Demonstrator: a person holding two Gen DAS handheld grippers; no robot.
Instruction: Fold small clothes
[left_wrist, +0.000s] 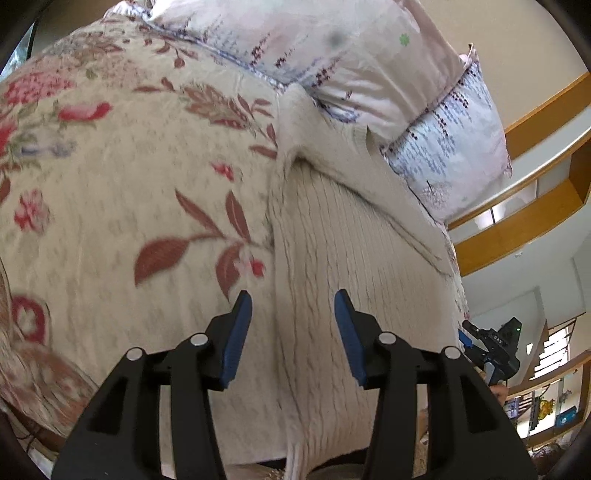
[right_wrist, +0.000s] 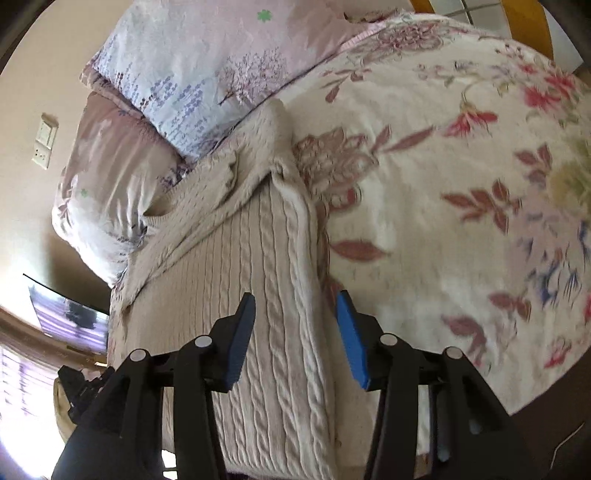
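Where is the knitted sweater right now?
The cream sweater lies flat on the flowery blanket, its top end touching the pillows. In both wrist views it sits just ahead of the open tongs.

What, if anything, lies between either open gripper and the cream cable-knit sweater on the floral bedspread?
Nothing visible does. The left gripper and right gripper both hang open directly over the cream cable-knit sweater, with only bare knit between their fingers.

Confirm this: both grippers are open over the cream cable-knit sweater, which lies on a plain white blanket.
Not quite. The blanket is floral, printed with red flowers and leaves, as the right wrist view shows. The rest holds: left gripper and right gripper are open over the cream cable-knit sweater.
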